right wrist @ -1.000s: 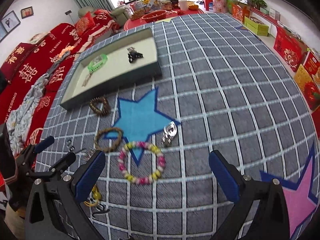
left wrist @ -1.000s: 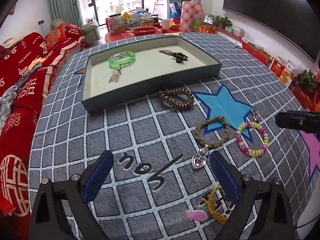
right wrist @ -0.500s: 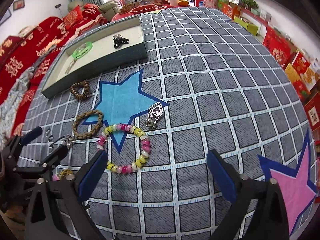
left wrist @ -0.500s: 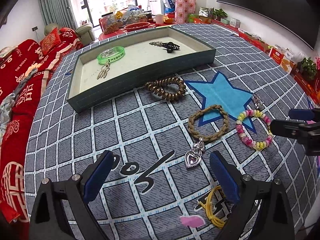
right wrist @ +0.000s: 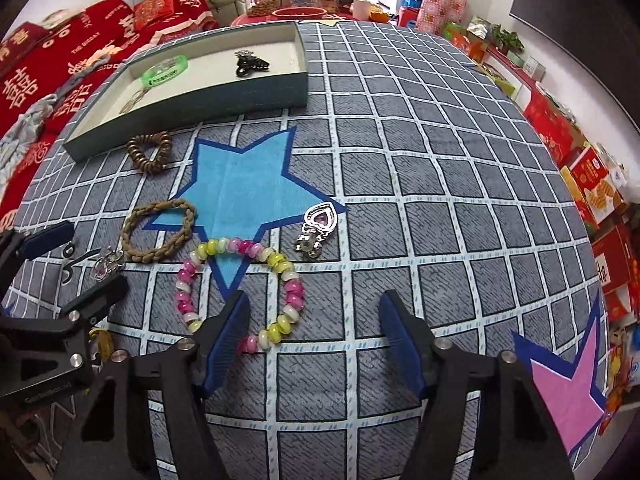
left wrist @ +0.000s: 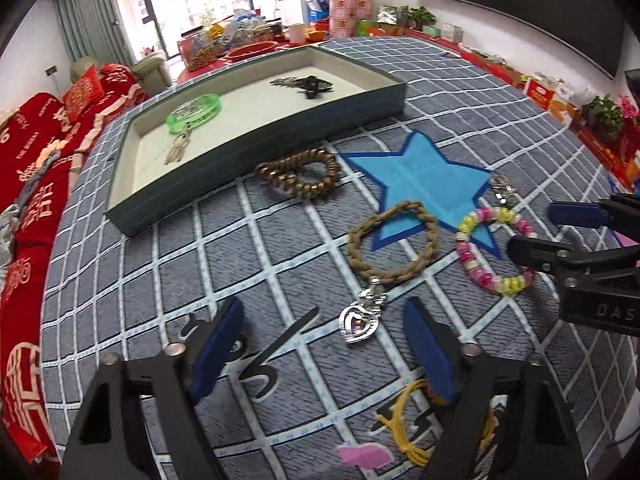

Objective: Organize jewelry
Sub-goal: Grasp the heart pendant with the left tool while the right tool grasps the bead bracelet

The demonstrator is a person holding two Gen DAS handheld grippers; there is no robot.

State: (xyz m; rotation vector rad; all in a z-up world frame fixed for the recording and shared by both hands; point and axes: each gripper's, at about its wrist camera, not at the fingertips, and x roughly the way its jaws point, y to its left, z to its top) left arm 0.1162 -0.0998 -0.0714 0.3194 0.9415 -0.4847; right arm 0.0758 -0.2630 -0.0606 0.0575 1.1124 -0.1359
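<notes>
Beyond the left gripper (left wrist: 324,344), whose fingers (left wrist: 218,350) stand spread apart and grasp nothing, a shallow grey-green tray (left wrist: 256,136) lies far ahead and to the left on the grid-patterned worktop (left wrist: 280,248); it holds a green bangle (left wrist: 195,113), a pale charm (left wrist: 178,149) just in front of the bangle, and a black hair claw (left wrist: 310,86) toward its right end. Just before the tray's near wall, ahead of the fingers, rests a brown spiral hair tie (left wrist: 298,174). Nearer and slightly right, a braided tan bracelet (left wrist: 393,246) overlaps a point of the blue star patch (left wrist: 420,176), and a silver heart pendant (left wrist: 360,318) lies between the fingertips' line and that bracelet, close to the right finger. A yellow cord loop (left wrist: 404,424) sits beneath the right finger. Farther right, the pink-and-yellow bead bracelet (left wrist: 498,248) lies at the tips of the right gripper (right wrist: 314,340), whose fingers (right wrist: 230,338) are likewise spread and hold nothing; in the right wrist view its left finger overlaps the near arc of the bead bracelet (right wrist: 240,288), though contact cannot be judged. Ahead of these fingers, just beyond the beads, a second silver heart pendant (right wrist: 318,228) rests at the star's edge.
</notes>
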